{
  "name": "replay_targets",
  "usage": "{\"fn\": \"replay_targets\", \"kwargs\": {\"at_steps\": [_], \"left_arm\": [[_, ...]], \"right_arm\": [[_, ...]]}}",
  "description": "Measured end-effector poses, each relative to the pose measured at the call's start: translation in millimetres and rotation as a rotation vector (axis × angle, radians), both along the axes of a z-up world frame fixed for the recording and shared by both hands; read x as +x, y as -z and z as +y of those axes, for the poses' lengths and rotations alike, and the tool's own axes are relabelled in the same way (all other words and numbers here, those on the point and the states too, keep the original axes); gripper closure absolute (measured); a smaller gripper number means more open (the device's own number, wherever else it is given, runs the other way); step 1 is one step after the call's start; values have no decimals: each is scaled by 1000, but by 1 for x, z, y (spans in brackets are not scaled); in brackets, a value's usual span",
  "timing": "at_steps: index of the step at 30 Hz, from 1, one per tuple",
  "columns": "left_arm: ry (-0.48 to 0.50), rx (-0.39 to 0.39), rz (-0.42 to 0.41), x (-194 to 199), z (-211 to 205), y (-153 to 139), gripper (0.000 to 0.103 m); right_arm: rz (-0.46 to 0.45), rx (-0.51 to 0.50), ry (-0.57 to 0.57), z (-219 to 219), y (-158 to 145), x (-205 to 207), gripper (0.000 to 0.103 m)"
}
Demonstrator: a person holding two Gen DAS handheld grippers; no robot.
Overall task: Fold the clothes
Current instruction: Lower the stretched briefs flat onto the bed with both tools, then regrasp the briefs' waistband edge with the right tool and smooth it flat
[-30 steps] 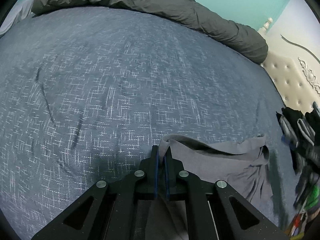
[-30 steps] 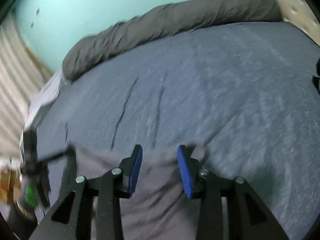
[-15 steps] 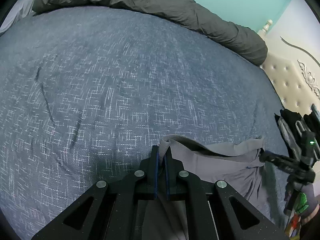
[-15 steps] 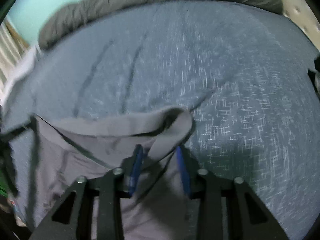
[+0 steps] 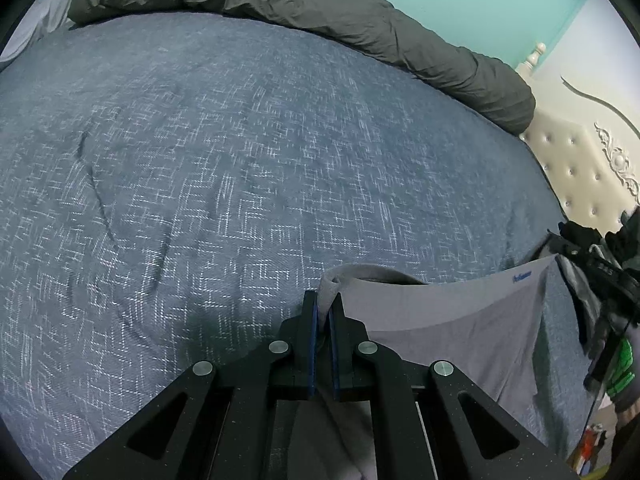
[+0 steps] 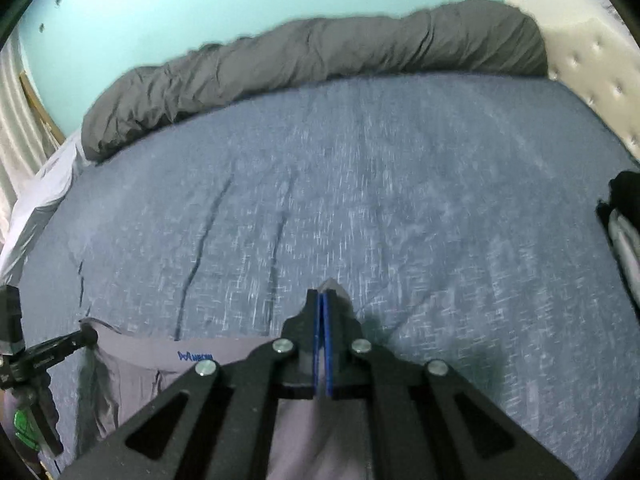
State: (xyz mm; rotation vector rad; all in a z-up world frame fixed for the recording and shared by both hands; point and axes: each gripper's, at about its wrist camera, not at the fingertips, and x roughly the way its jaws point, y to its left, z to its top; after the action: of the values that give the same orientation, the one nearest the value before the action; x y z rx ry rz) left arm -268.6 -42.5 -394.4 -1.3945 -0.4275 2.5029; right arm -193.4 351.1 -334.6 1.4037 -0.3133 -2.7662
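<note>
blue-patterned bed (image 5: 240, 184) with rolled dark duvet (image 5: 360, 28), grey garment (image 5: 460, 320)

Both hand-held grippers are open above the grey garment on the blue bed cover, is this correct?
Not quite. Both are shut on the grey garment: the left hand-held gripper in the left wrist view, the right hand-held gripper in the right wrist view. The blue bed cover lies beneath.

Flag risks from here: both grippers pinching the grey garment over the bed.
1. The right gripper holds only a small tip of the grey stretchy garment; it may slip out under tension.
2. The waistband between right gripper and left gripper looks taut, so pulling further apart could tug it free.
3. The dark clothes pile sits close beside the garment's right edge; a swing could snag or drag it across the blue patterned bedspread.
</note>
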Motion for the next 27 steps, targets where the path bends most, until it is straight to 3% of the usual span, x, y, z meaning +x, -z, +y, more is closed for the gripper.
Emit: {"fn": "replay_targets", "kwargs": {"at_steps": [2,5,9,12,13,20,21,22,23,25,27], "left_arm": [[1,3,-4,-1,0,1,98],[5,3,-13,-2,1,3,98],[3,5,-18,-2,0,4,98],[-1,6,-17,1,1,3,98],[-1,6,-17,1,1,2,98],[6,-5,-24,1,5,5,98],[6,-6,-25,2,6,5,98],[5,-5,-26,2,6,5,98],[6,-5,-27,2,5,5,98],[6,-6,-26,2,5,5,98],[5,-4,-28,2,4,5,97]], "right_arm": [[-34,-11,25,2,4,-3,101],[17,-12,61,8,-4,6,97],[3,-13,-40,-14,1,23,88],[-63,18,-142,-41,23,30,66],[-83,27,-160,-49,31,30,63],[-92,74,-117,-59,58,11,63],[-94,71,-111,-59,59,8,68],[-96,70,-108,-59,61,5,85],[-98,67,-108,-58,60,3,92],[-84,50,-110,-53,55,1,100],[-60,48,-110,-49,48,4,100]]}}
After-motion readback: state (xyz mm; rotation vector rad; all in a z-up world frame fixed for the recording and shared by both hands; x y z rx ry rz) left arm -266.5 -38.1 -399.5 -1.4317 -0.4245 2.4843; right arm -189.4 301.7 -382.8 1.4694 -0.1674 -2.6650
